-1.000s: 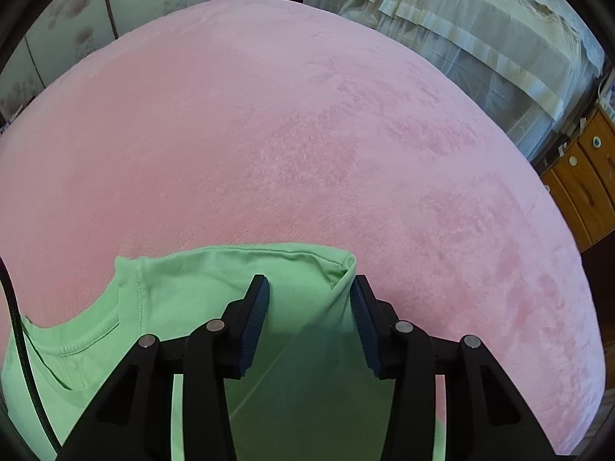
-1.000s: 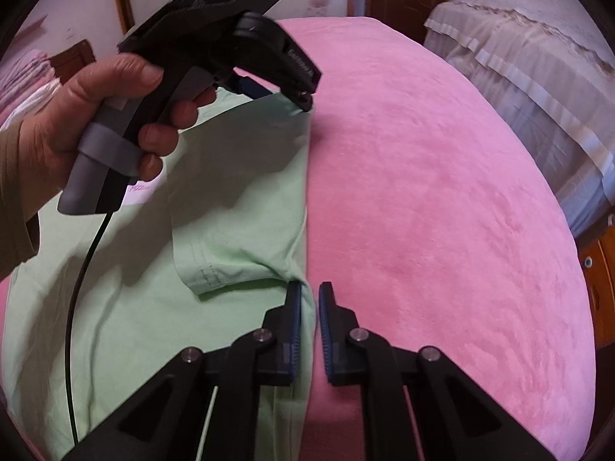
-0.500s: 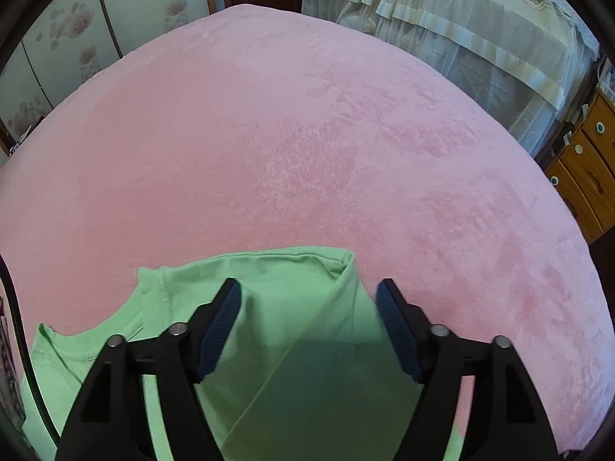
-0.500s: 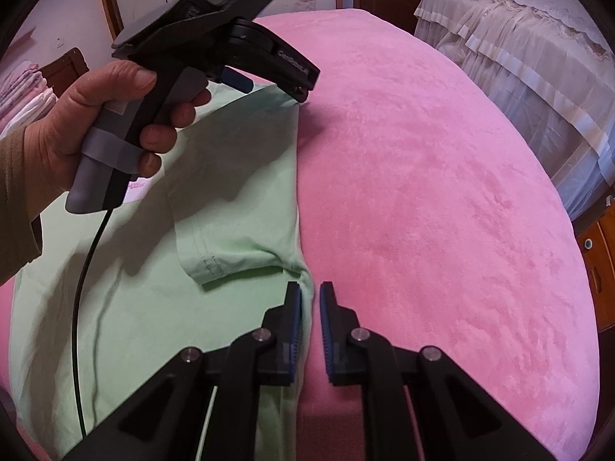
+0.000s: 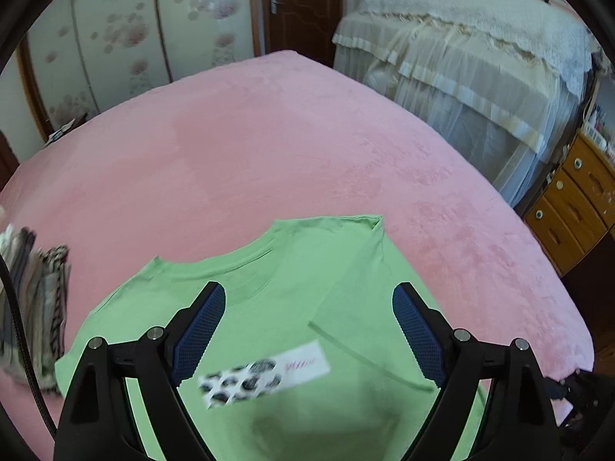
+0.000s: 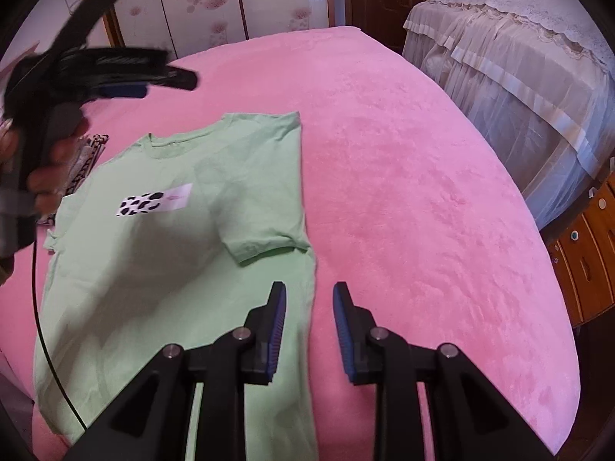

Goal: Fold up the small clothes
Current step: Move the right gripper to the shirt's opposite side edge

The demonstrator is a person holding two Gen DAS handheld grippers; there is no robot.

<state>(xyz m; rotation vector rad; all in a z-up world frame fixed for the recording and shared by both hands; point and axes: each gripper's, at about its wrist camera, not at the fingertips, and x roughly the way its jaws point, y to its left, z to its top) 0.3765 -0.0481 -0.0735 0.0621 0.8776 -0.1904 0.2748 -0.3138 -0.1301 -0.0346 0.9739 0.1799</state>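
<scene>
**Green T-shirt lies half folded on the pink bed, both claws clear of it**

A light green T-shirt [image 6: 161,253] lies flat on the pink bed cover [image 6: 403,192], toward the bed's left side as the right wrist camera sees it, with its collar pointing at the far edge. Its right side is folded inward, so that edge runs in a straight line down the cloth, and the right sleeve [image 6: 265,244] lies across the shirt's body. A white chest patch with black spots [image 6: 153,201] faces up near the collar.

The left claw [image 5: 307,330] hangs above the shirt's upper part with its jaws wide apart; they have just been opening, and nothing sits between the blue pads [image 5: 200,326], which touch no cloth. In the right wrist view this claw appears at the upper left, blurred, gripped by the person's hand [image 6: 42,169], with a black cable [image 6: 42,330] trailing down over the shirt.

The right claw [image 6: 309,307] hovers over the folded edge near the shirt's lower part. Its jaws have just been opening and stand slightly apart, with the folded edge visible beneath the gap and not pinched.

Near the left edge of the bed, beside the shirt's shoulder, lies a pile of patterned cloth [image 5: 34,307], too blurred to identify with certainty.
</scene>
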